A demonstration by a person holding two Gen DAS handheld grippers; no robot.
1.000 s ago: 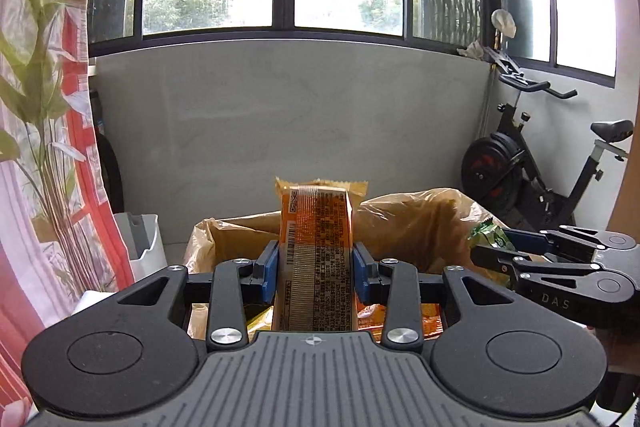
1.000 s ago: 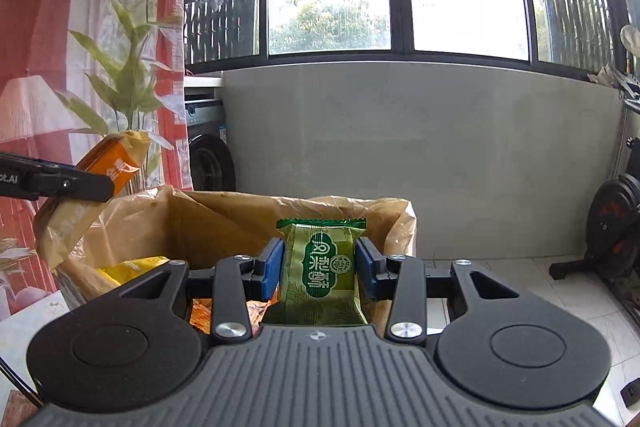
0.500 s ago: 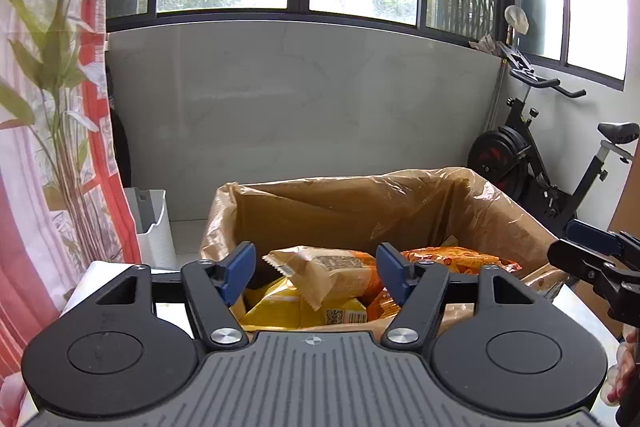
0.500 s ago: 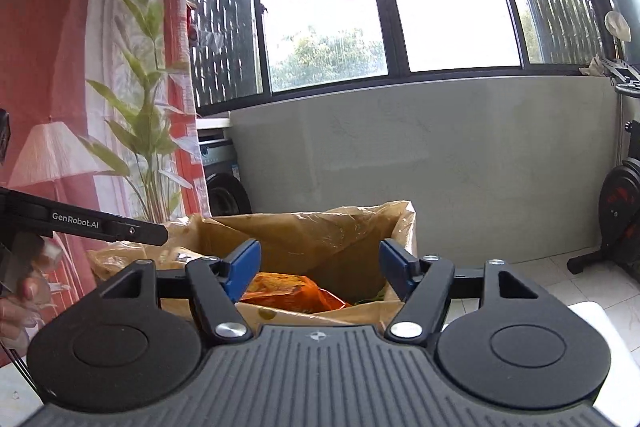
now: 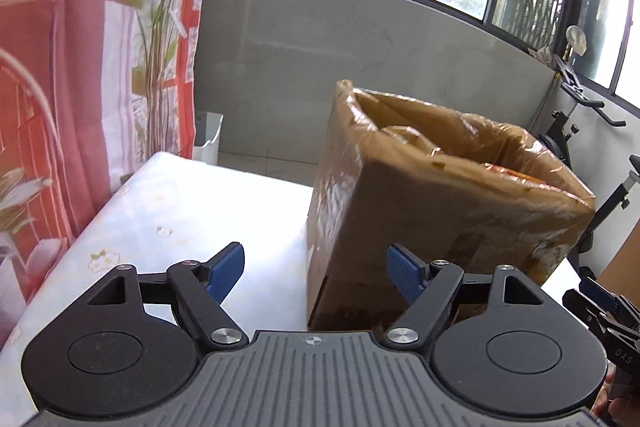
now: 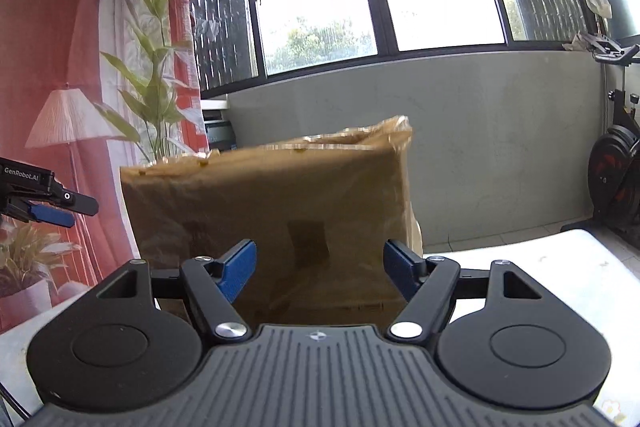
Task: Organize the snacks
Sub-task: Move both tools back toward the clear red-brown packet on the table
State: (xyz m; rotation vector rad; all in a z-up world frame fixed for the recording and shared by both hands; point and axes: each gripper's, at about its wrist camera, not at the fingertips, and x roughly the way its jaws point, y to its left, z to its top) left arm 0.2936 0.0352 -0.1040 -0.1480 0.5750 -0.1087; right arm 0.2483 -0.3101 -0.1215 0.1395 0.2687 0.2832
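Observation:
A brown cardboard box (image 5: 432, 215) lined with clear plastic stands on the white table (image 5: 168, 219). An orange snack packet (image 5: 508, 169) shows just inside its rim; the other contents are hidden. My left gripper (image 5: 316, 269) is open and empty, level with the box's near left corner. My right gripper (image 6: 318, 267) is open and empty, facing the box's side (image 6: 280, 211). The left gripper also shows at the left edge of the right wrist view (image 6: 52, 209), the right gripper at the lower right of the left wrist view (image 5: 600, 303).
A red and white printed curtain (image 5: 60, 87) hangs along the table's left side. A white bin (image 5: 208, 143) stands on the floor behind the table. An exercise bike (image 6: 616, 163) stands at the right. A grey wall under windows (image 6: 500, 147) is behind.
Both grippers let go of their packets, orange from the left and green from the right, which dropped into the box. Both have since pulled back and lowered, open, beside the box.

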